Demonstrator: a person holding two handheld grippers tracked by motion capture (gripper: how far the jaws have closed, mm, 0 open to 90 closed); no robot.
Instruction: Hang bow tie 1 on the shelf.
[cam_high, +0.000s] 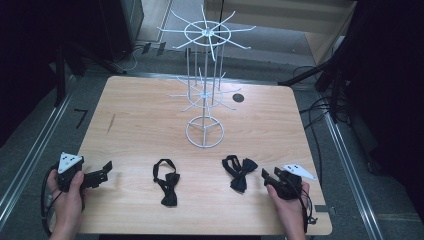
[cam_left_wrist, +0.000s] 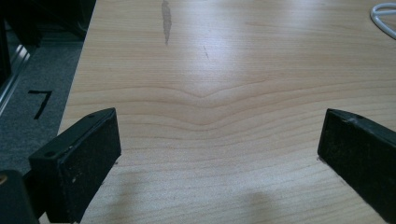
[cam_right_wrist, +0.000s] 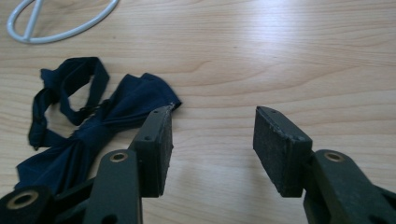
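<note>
At the near right edge of the pale wooden desk (cam_high: 150, 110), the right claw (cam_right_wrist: 212, 140) lies low in a hand, jaws half apart, empty, just beside the dark navy fabric bow tie (cam_right_wrist: 93, 121), whose near end its arm hides. The left claw (cam_left_wrist: 219, 154) gapes wide, empty.

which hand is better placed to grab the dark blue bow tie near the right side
Right. The right gripper sits just beside the dark blue bow tie, jaws apart with nothing between them. The left gripper is across the table, past the other bow tie.
</note>
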